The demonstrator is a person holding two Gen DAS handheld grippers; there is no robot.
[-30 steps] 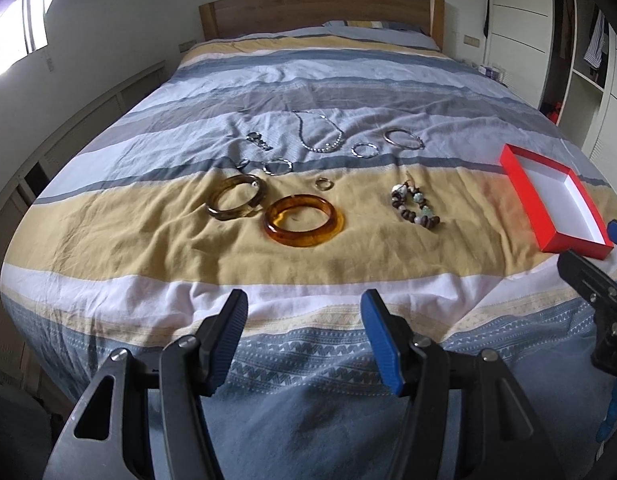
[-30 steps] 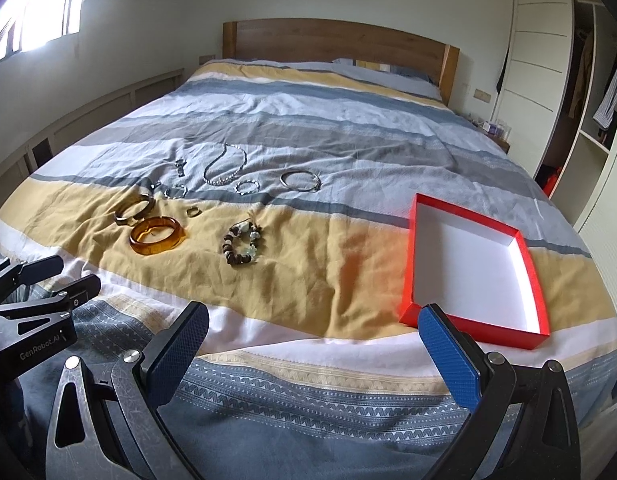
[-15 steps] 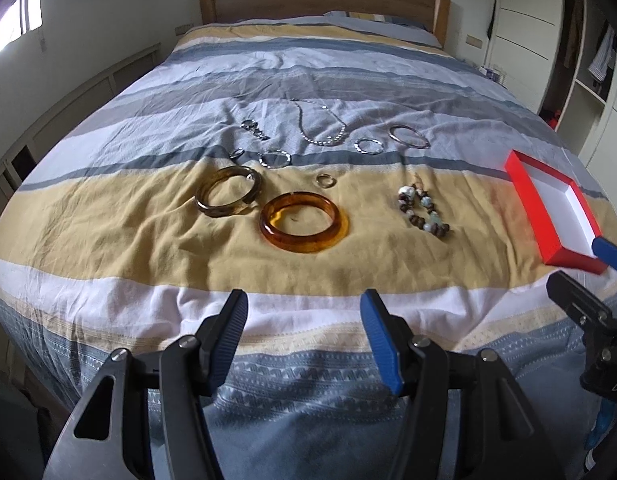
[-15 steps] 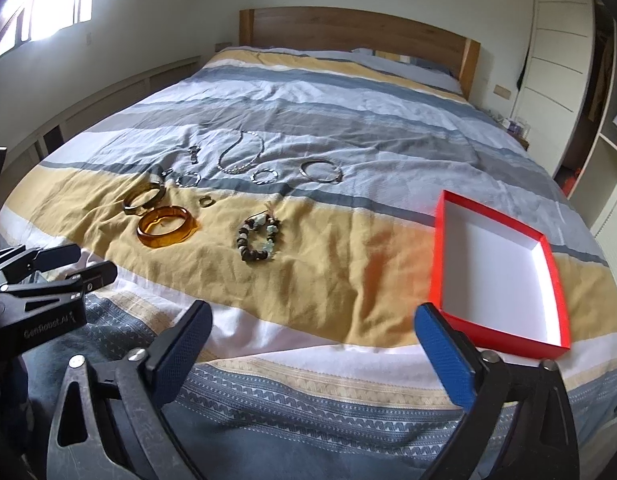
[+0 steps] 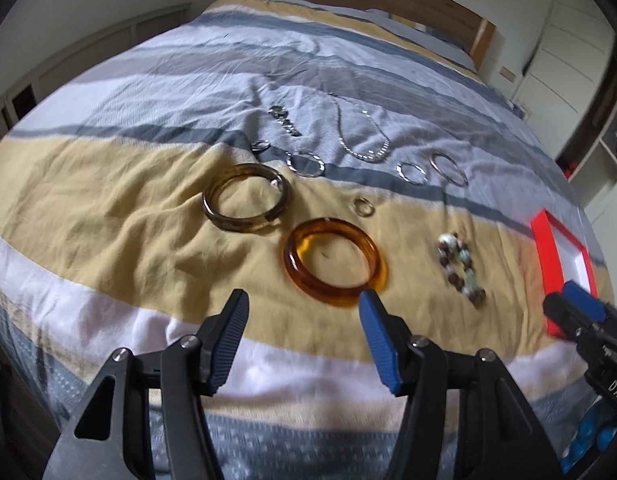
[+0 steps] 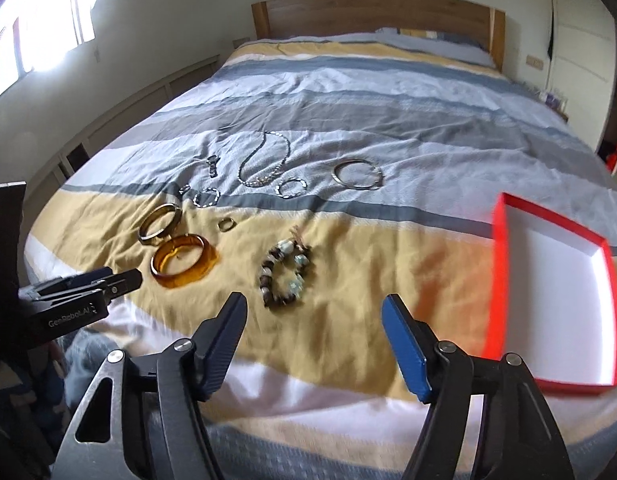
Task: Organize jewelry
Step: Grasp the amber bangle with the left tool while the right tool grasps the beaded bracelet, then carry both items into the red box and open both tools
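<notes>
your right gripper fingers, empty, have just been narrowing; the beaded bracelet lies at frame centre, just beyond them. your left gripper stands open, empty. straddle 1 side of the beads, then carry to the red box.

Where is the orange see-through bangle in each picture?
Left wrist view: the orange bangle lies low in the middle, just past the left claw.
Right wrist view: the same bangle lies at the left, beside the beaded bracelet.
Shared landmark: the red box.
</notes>
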